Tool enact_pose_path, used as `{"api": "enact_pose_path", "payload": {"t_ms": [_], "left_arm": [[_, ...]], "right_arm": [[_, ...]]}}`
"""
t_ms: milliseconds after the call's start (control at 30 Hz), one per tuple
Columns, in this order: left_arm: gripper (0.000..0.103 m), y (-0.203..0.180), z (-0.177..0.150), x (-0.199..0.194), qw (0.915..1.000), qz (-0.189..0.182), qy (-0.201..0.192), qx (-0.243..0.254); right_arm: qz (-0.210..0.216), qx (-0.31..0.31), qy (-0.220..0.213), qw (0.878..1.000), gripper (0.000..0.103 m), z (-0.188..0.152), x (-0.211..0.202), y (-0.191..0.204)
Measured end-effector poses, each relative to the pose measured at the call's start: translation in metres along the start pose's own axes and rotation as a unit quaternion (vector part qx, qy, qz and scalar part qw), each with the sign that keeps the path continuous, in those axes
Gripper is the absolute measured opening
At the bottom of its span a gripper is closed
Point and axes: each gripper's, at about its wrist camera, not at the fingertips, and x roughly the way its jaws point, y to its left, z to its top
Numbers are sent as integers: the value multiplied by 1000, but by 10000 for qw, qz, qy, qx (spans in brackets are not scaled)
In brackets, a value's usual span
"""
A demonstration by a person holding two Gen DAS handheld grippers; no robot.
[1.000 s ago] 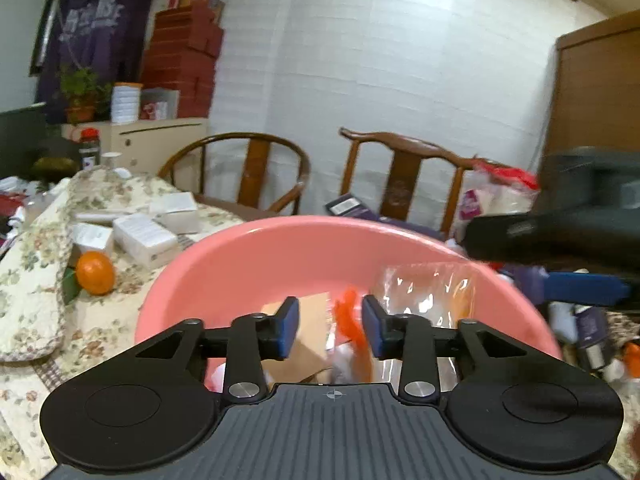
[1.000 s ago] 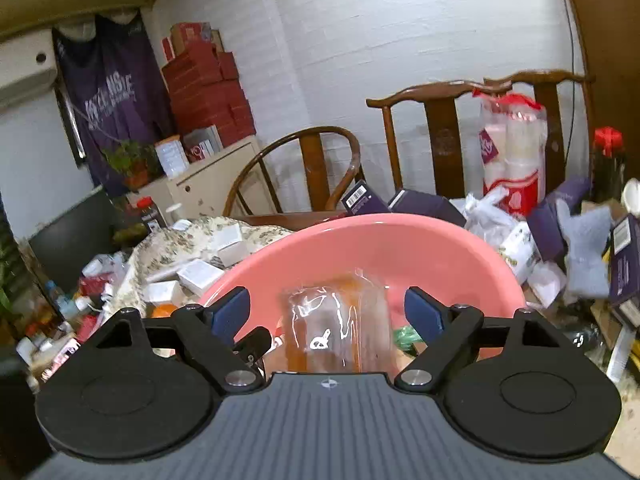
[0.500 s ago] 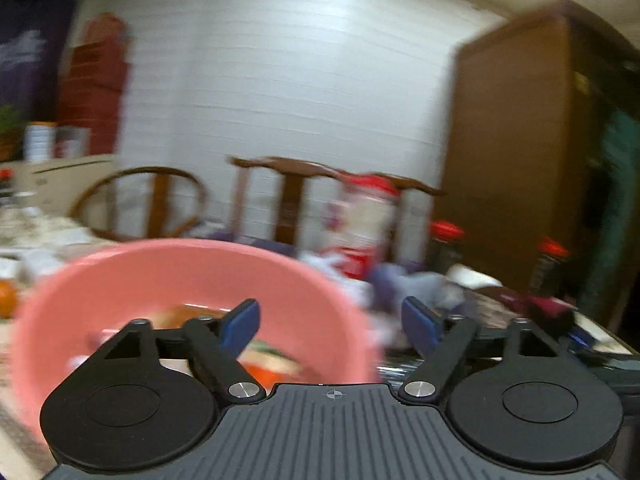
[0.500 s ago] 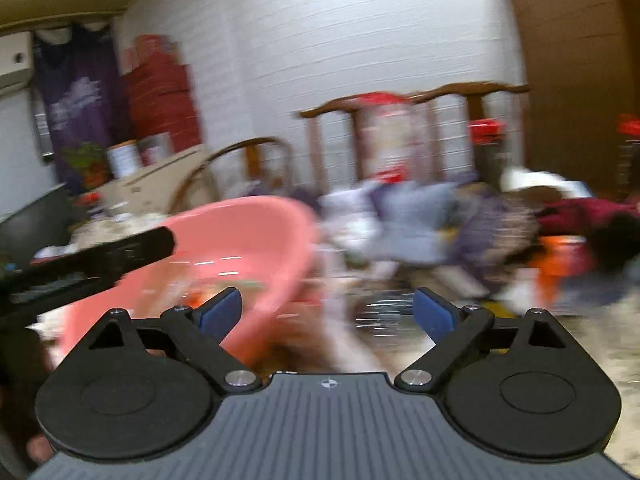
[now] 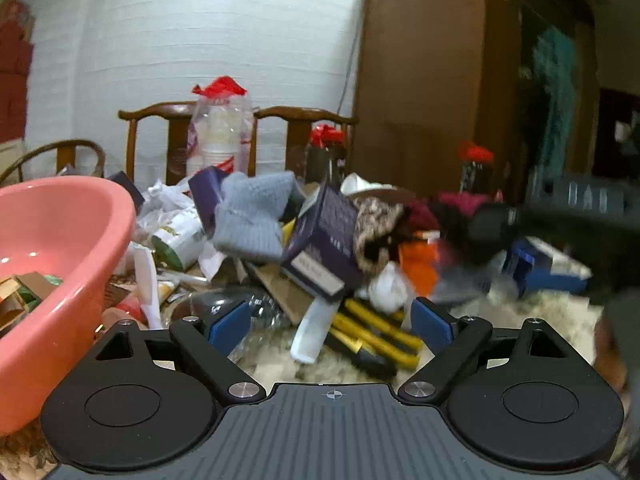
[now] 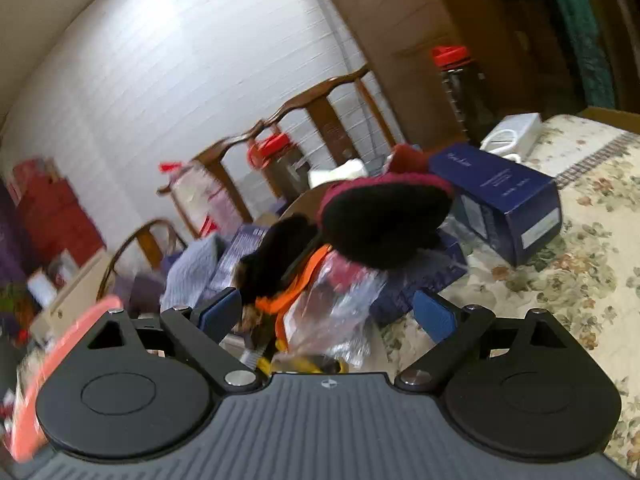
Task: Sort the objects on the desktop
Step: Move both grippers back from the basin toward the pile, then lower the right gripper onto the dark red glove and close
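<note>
The counter, covered in a cream floral cloth (image 6: 576,264), is seen to carry a large heap of unsorted things; by that showing, most of the sorting is judged to be left. At the left edge of the left wrist view stands the round pink plastic basin (image 5: 60,248); brown card scraps and a green item are seen lying inside it, so a small part of the task is judged done. Just beside the basin the heap begins; a purple cardboard box with a white label (image 5: 320,248) is propped tilted in its middle; a grey knitted cloth (image 5: 252,216) rests against that box. In the right wrist view a dark blue rectangular carton (image 6: 508,204) lies on the cloth, and a black knitted hat with a maroon rim (image 6: 384,220) is perched on top of the heap. Crumpled clear plastic wrapping (image 6: 336,308) is found beneath the hat, beside an orange strap (image 6: 296,292). Nearest the left gripper (image 5: 331,322), yellow-and-black tools (image 5: 372,336) lie flat; their exact kind cannot be told through the blur.

The left gripper's jaws have just been opening and stand wide, nothing between the fingers (image 5: 230,320); the right gripper (image 6: 328,314) is likewise spread wide and empty, its jaws also lately opened, pointed at the wrapping; no piece is yet touched.
</note>
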Motion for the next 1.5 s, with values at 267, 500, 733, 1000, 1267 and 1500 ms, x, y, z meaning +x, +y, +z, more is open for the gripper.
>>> {"api": "enact_pose_path", "payload": {"t_ms": [267, 500, 733, 1000, 1267, 1500], "left_arm": [[96, 13, -10, 7, 9996, 178, 200, 19], [97, 23, -9, 6, 9992, 166, 239, -278], [97, 22, -9, 8, 9992, 191, 267, -219], [97, 22, -10, 9, 9992, 193, 280, -221], [98, 28, -11, 15, 9983, 214, 417, -348], [98, 32, -9, 13, 9981, 196, 388, -445]], "right_arm": [[-166, -458, 95, 9988, 94, -14, 8, 10], [-232, -534, 217, 9981, 94, -17, 12, 11], [-192, -504, 243, 9982, 94, -17, 11, 10], [-158, -479, 234, 9985, 94, -16, 9, 10], [-295, -373, -78, 9988, 94, 13, -9, 10], [-792, -330, -8, 9963, 94, 73, 10, -1]]}}
